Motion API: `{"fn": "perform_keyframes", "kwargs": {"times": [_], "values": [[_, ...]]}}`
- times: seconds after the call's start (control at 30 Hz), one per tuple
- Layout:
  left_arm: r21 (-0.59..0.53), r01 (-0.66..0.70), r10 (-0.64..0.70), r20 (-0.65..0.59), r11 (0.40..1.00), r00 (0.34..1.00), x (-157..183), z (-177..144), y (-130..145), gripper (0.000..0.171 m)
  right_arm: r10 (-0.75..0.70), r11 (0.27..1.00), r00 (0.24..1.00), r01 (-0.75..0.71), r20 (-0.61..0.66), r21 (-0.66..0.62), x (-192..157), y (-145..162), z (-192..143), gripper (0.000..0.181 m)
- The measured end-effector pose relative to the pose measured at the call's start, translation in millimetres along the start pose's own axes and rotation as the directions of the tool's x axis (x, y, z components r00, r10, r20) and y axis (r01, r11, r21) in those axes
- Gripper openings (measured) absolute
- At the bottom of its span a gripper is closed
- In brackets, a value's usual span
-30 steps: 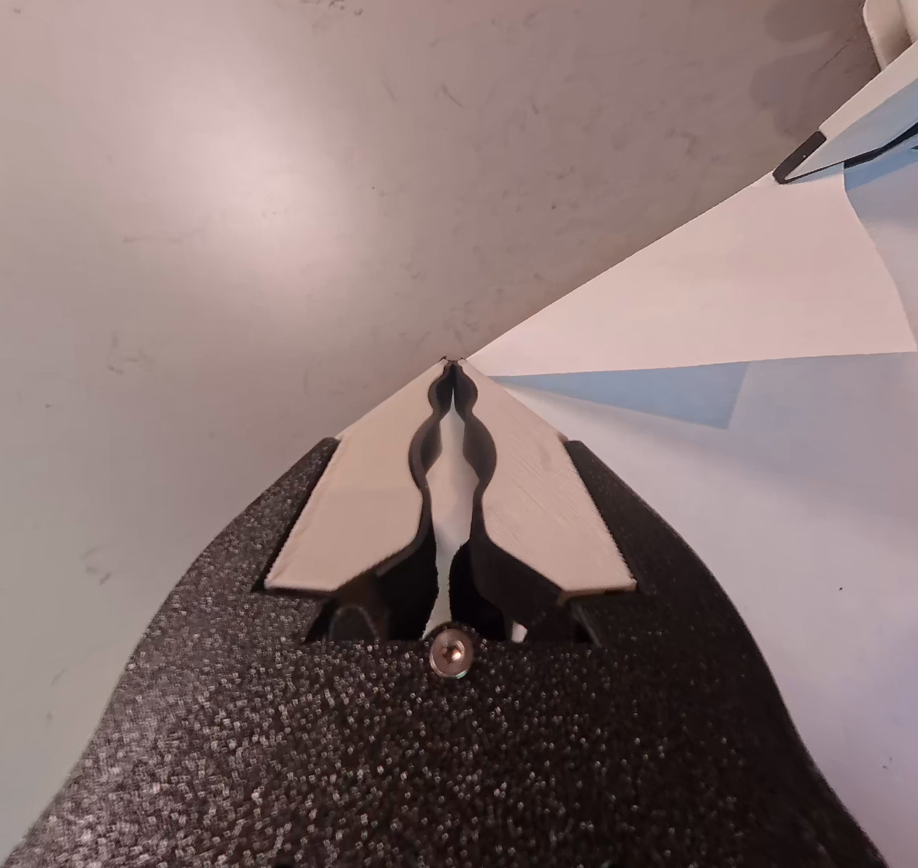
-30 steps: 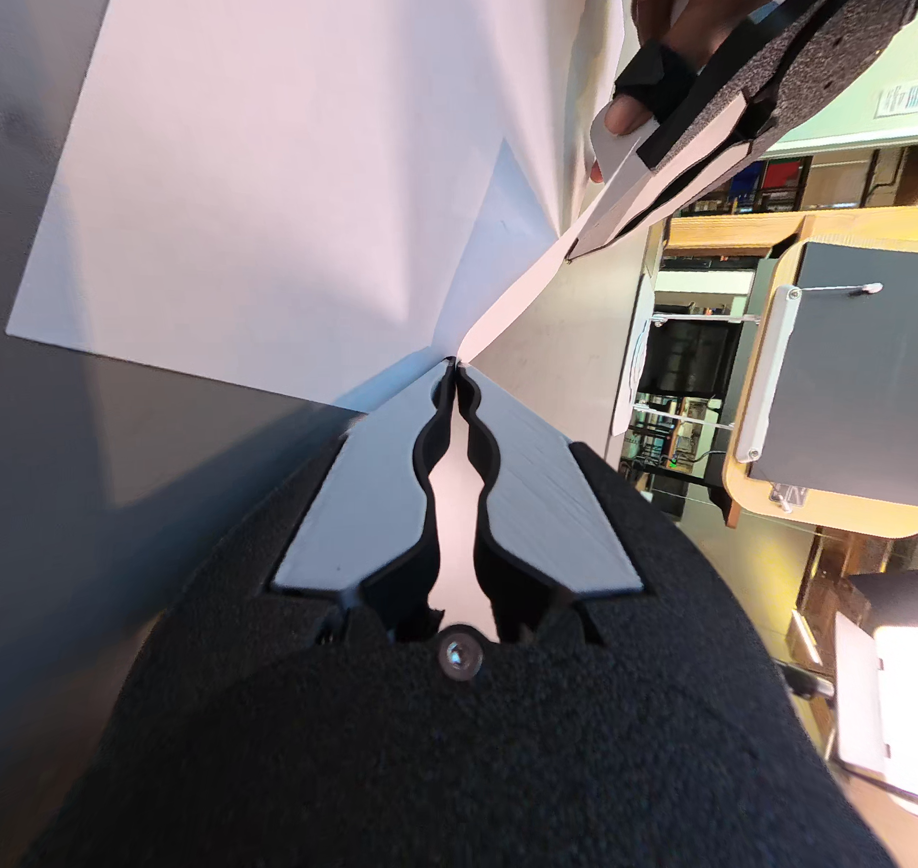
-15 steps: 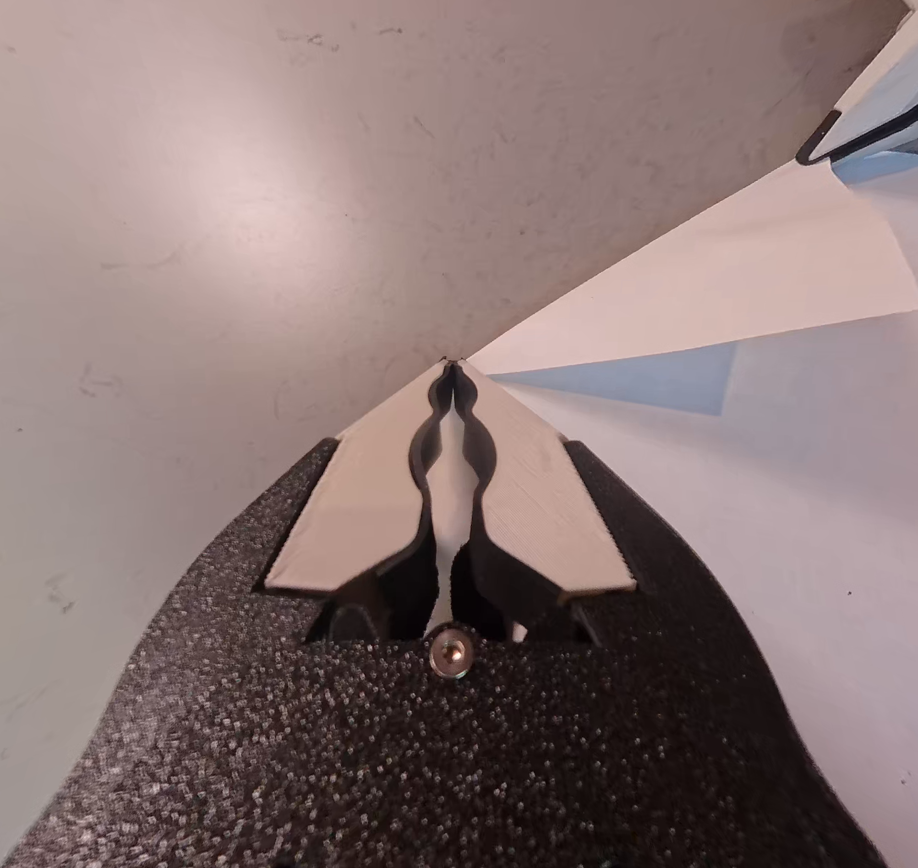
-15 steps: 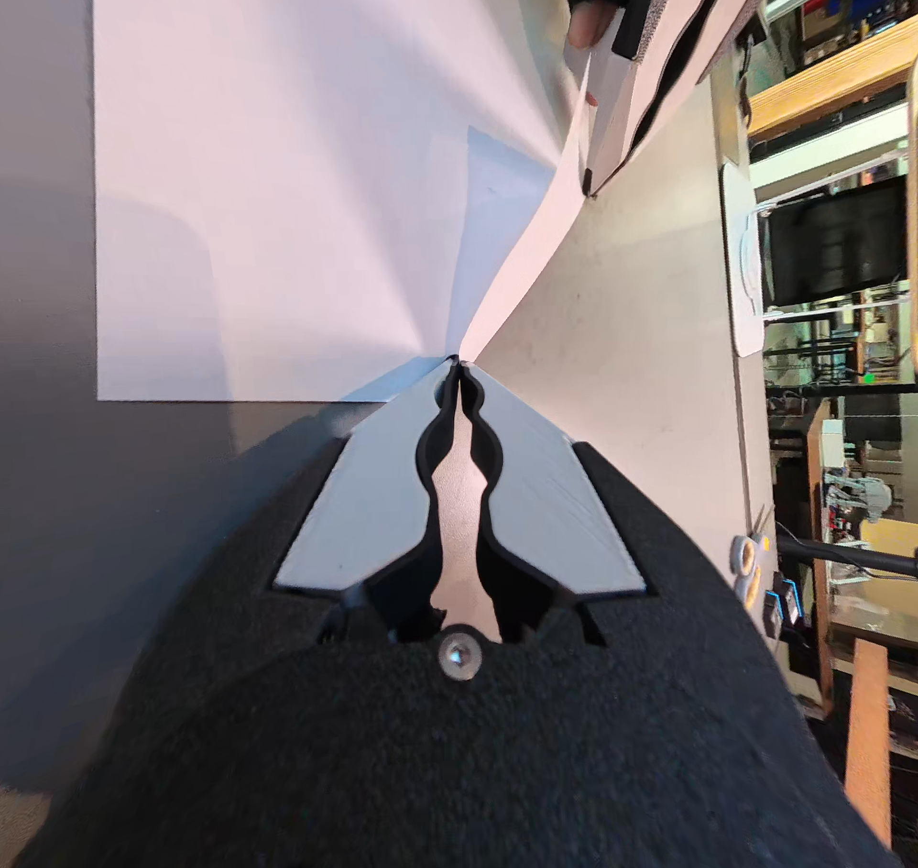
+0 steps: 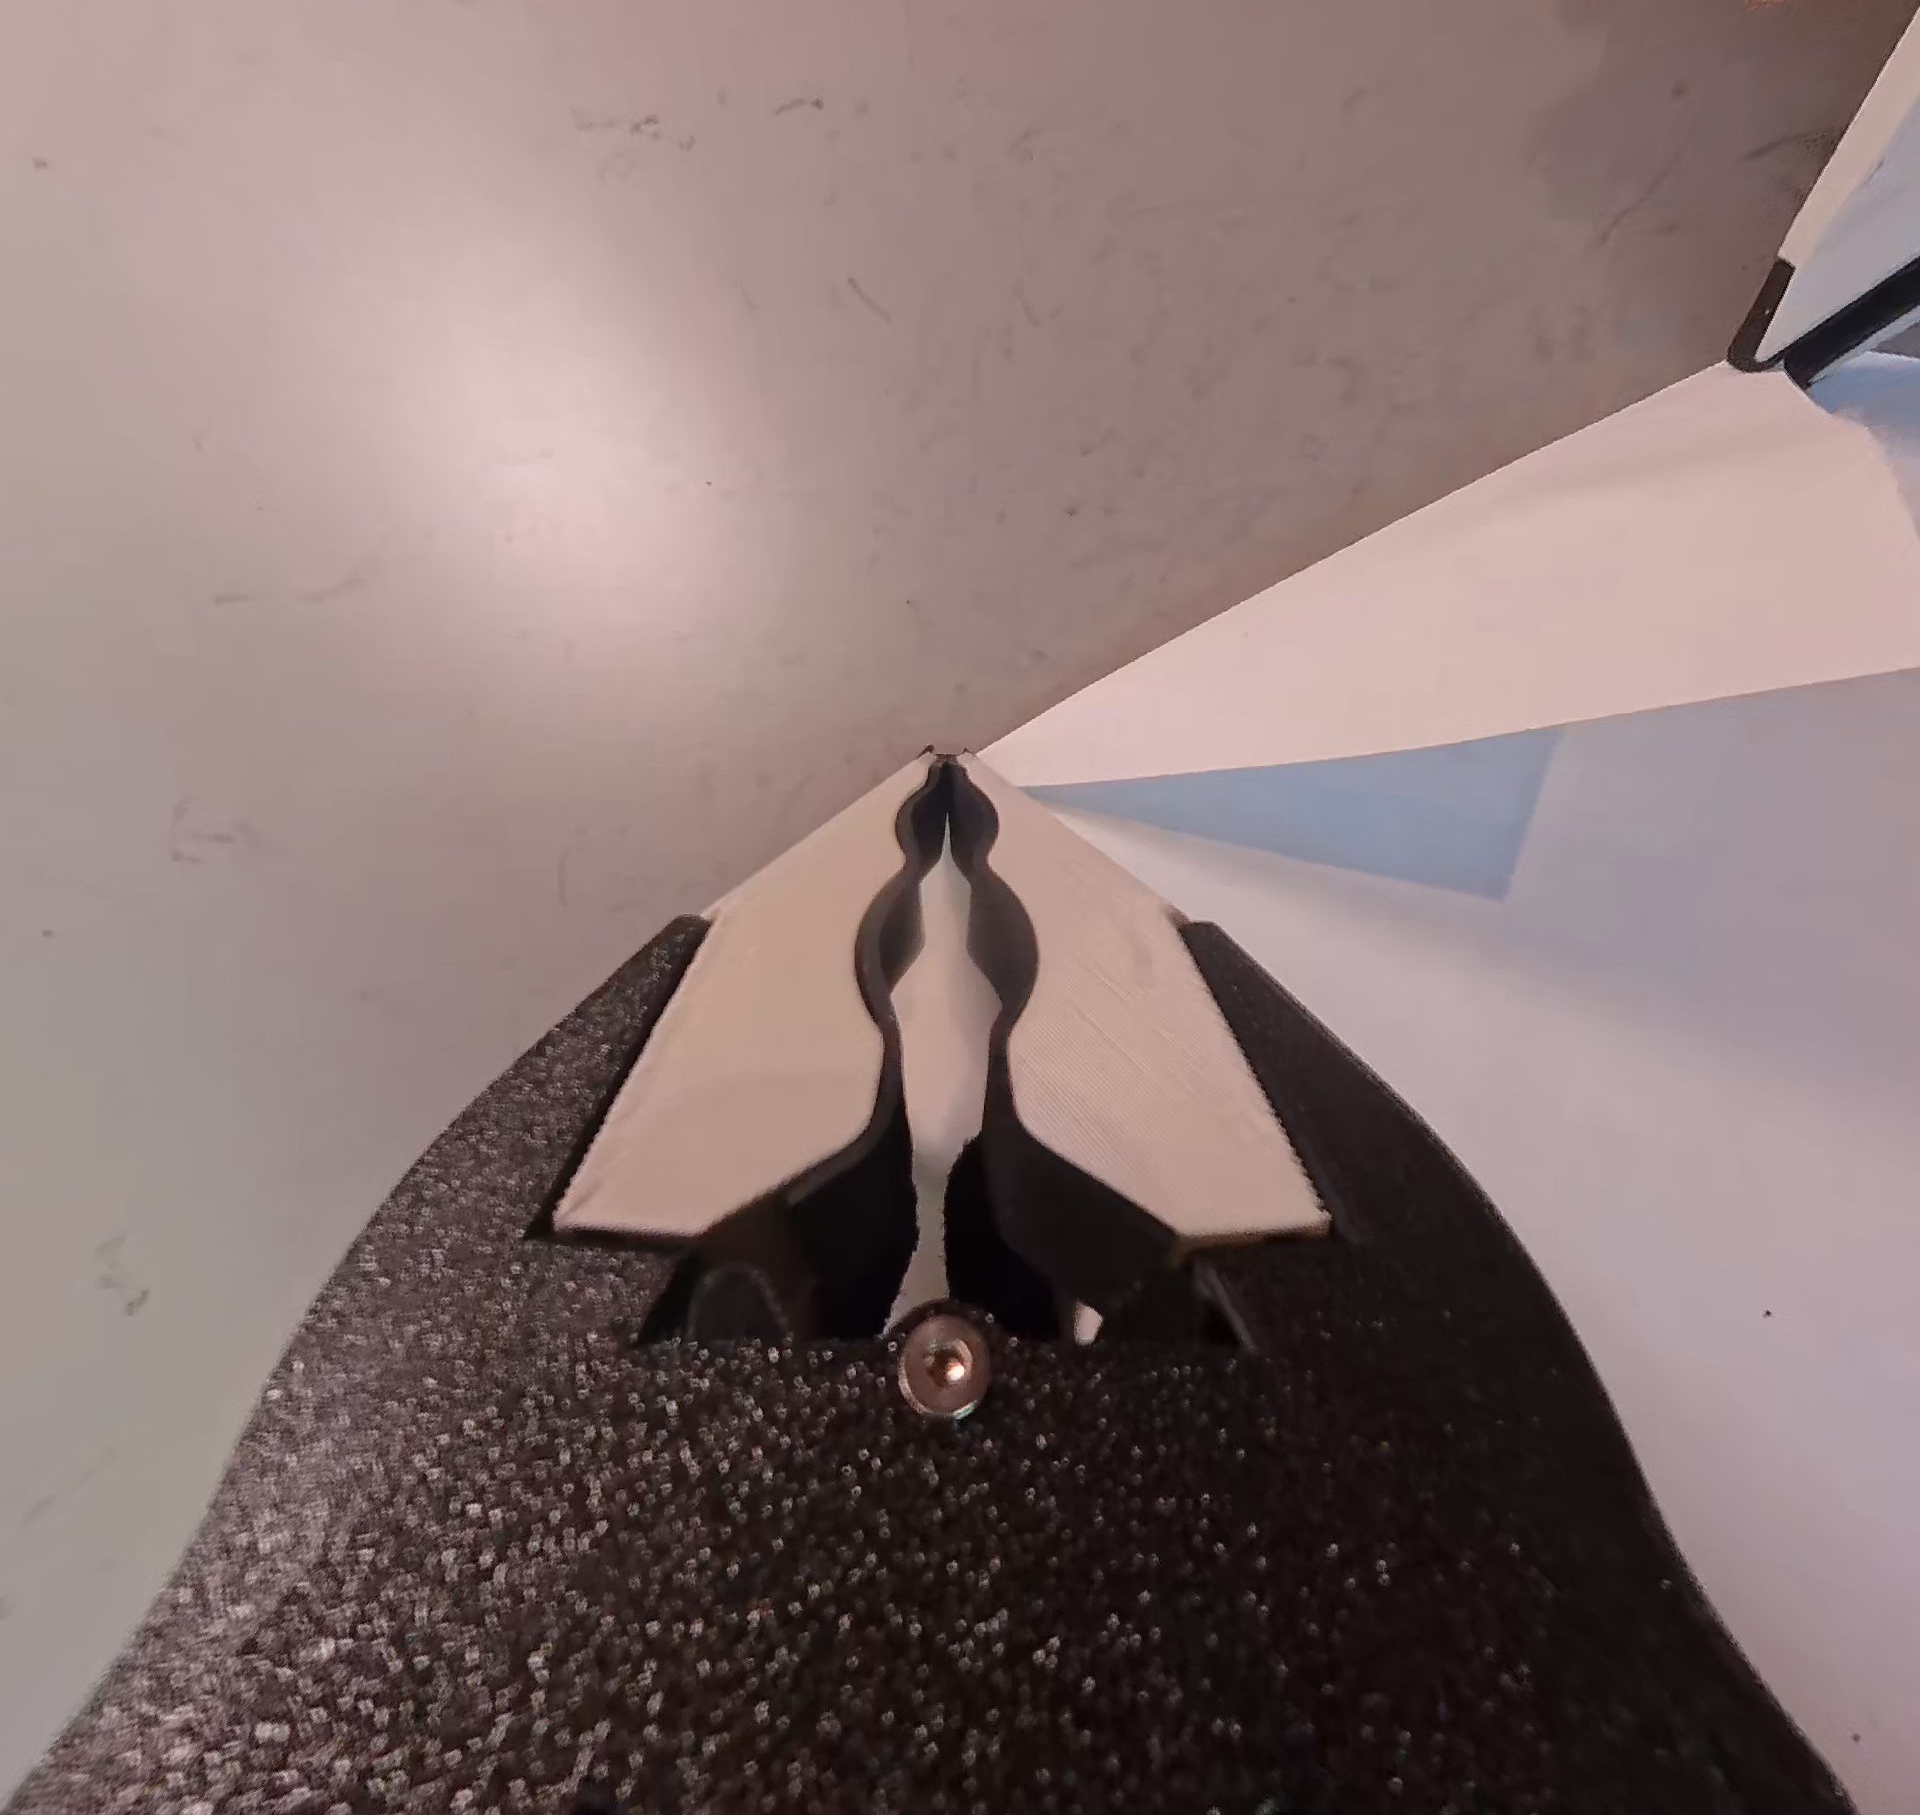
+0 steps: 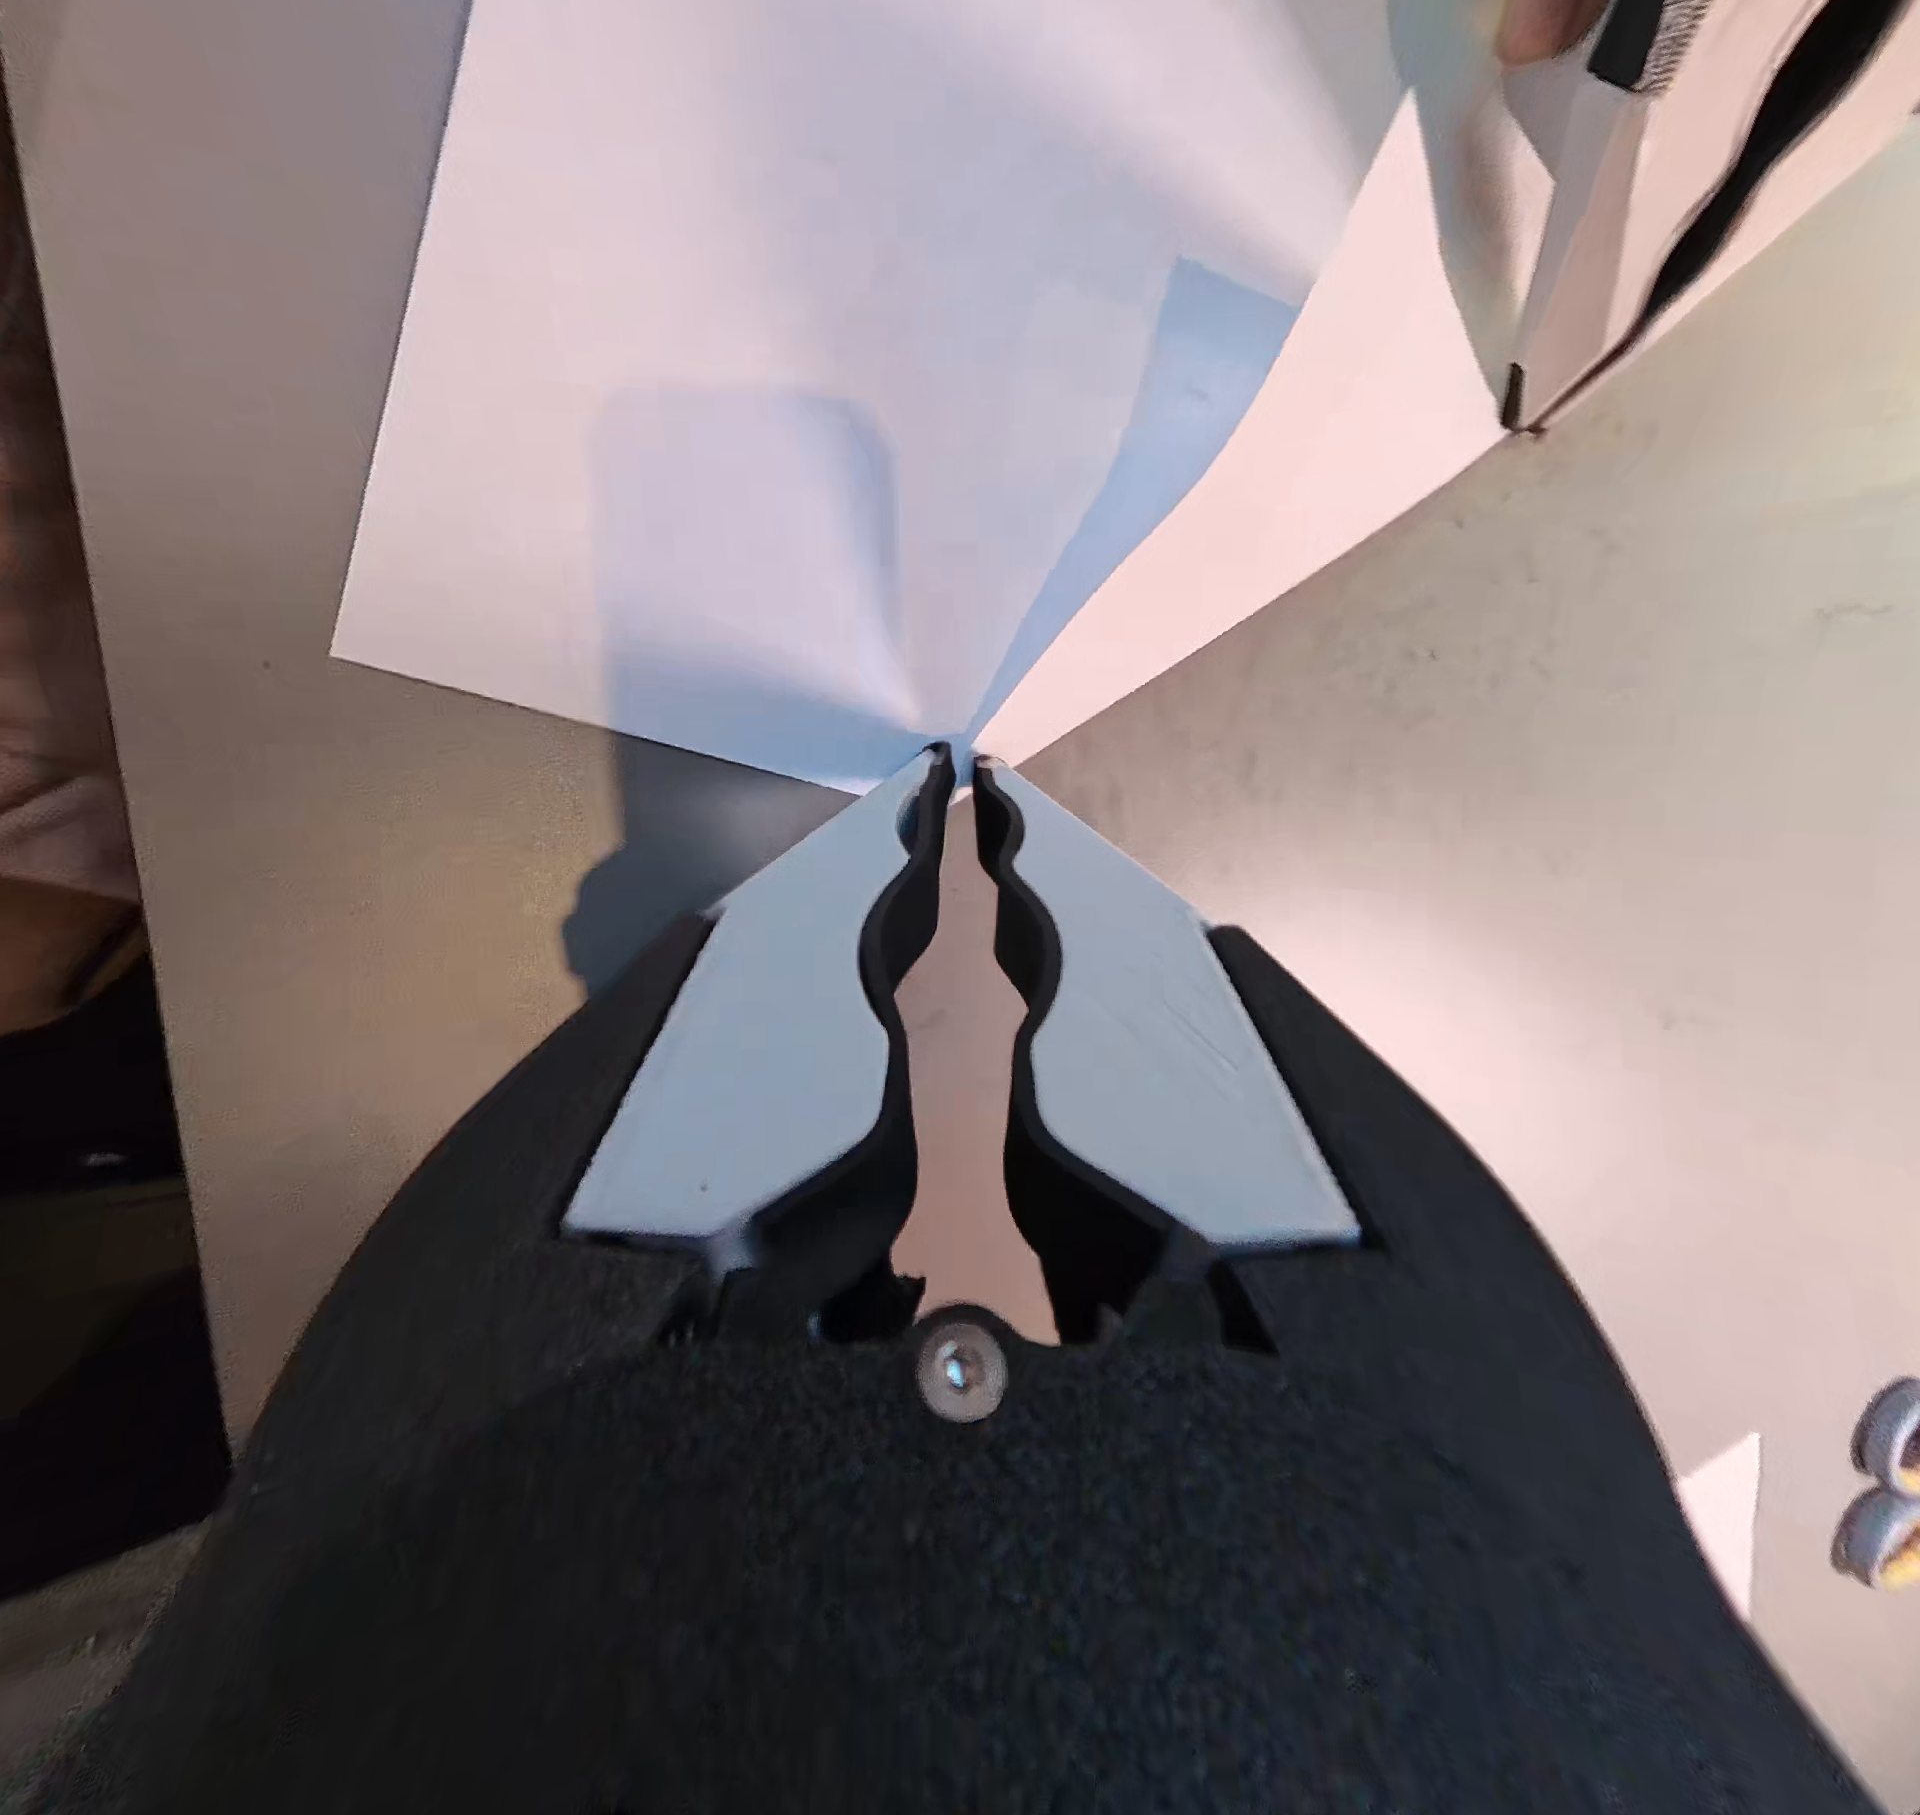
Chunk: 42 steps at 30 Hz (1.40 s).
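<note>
Left gripper (image 5: 948, 753) pinches the white paper sheet (image 5: 1455, 622) by a corner above the counter (image 5: 520, 363); right gripper (image 6: 961, 759), jaws slightly parted, sits at another corner.

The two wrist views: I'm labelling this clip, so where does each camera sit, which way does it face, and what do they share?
Left wrist view: sits on the left hand-held gripper, looks along its shut fingers down at the table; paper edge pinched.
Right wrist view: sits on the right hand-held gripper, tips slightly parted at a paper corner; a fingertip shows by the other gripper.
Shared: the same white paper, table, and each other's gripper.
</note>
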<state>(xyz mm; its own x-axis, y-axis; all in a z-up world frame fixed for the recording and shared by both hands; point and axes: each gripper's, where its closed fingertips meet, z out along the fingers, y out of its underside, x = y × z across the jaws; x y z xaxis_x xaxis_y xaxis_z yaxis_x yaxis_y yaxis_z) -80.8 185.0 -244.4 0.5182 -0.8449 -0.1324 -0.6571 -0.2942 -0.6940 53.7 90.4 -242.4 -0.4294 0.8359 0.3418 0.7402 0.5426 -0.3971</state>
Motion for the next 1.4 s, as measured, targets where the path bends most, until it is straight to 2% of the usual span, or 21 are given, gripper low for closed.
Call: {"fn": "perform_keyframes", "kwargs": {"times": [0.13, 0.23, 0.27, 0.3, 0.33, 0.37, 0.47, 0.63, 0.73, 0.97, 1.17, 1.3, 1.37, 1.4], "values": [[0.004, -0.009, 0.009, 0.008, 1.0, 1.0, 0.1, 0.1, -0.3, 0.0, -0.03, 0.999, 0.98, 0.038, 0.197, -0.036, -0.9, -0.7, 1.5, 0.004], [-0.011, -0.04, 0.04, 0.033, 0.999, 0.999, -0.2, 0.1, -0.4, 0.0, 0.01, 0.999, 0.939, 0.008, 0.344, -0.051, -0.3, -1.5, 2.8, 0.006], [-0.014, -0.045, 0.045, 0.039, 0.999, 0.998, -0.1, 0.2, -0.4, 0.0, 0.023, 0.998, 0.914, 0.0, 0.405, -0.055, -2.9, -1.7, 1.6, 0.012], [-0.014, -0.049, 0.049, 0.045, 0.999, 0.998, -0.3, 0.2, -0.4, 0.0, 0.055, 0.997, 0.863, -0.026, 0.502, -0.066, -11.5, -3.5, -4.2, 0.032], [-0.014, -0.049, 0.05, 0.048, 0.999, 0.998, -0.5, 0.1, -0.3, 0.0, 0.098, 0.994, 0.827, -0.058, 0.553, -0.089, -14.9, -5.2, -7.3, 0.04], [-0.013, -0.047, 0.048, 0.048, 0.999, 0.998, -0.4, 0.1, -0.4, 0.0, 0.093, 0.994, 0.821, -0.047, 0.563, -0.096, -13.3, -4.5, -7.0, 0.037], [-0.01, -0.046, 0.046, 0.039, 0.999, 0.998, -0.4, 0.0, -0.5, 0.0, 0.046, 0.995, 0.84, 0.009, 0.541, -0.098, -5.7, -2.6, -1.6, 0.02], [-0.017, -0.051, 0.051, 0.042, 0.999, 0.998, -0.4, 0.0, -0.4, 0.0, 0.03, 0.995, 0.862, 0.021, 0.506, -0.095, -4.4, -2.1, -0.8, 0.019], [-0.015, -0.036, 0.037, 0.036, 0.999, 0.999, -0.5, 0.0, -0.4, 0.0, 0.074, 0.996, 0.886, -0.046, 0.459, -0.072, -2.2, -2.0, 0.9, 0.014], [-0.024, -0.03, 0.032, 0.056, 0.999, 0.998, -0.7, 0.2, -0.5, 0.0, 0.136, 0.988, 0.926, -0.151, 0.352, 0.017, -7.9, -2.8, -0.5, 0.027], [-0.036, -0.002, 0.004, 0.056, 0.999, 0.998, -0.8, 0.3, -0.3, 0.0, 0.127, 0.988, 0.947, -0.147, 0.294, 0.049, -15.8, -3.1, -3.4, 0.011], [-0.009, 0.015, -0.015, 0.036, 1.0, 0.999, -0.7, 0.3, -0.5, 0.0, 0.182, 0.977, 0.936, -0.207, 0.301, 0.053, -13.1, -2.9, -3.1, 0.012], [0.0, 0.005, -0.005, 0.04, 1.0, 0.999, -0.8, 0.2, -0.6, 0.0, 0.204, 0.966, 0.912, -0.247, 0.357, 0.079, -15.9, -7.5, -10.4, 0.018], [0.0, -0.011, 0.011, 0.048, 1.0, 0.999, -0.8, 0.3, -0.6, 0.0, 0.212, 0.953, 0.896, -0.278, 0.391, 0.121, -14.5, -15.7, -19.9, 0.015]]}}
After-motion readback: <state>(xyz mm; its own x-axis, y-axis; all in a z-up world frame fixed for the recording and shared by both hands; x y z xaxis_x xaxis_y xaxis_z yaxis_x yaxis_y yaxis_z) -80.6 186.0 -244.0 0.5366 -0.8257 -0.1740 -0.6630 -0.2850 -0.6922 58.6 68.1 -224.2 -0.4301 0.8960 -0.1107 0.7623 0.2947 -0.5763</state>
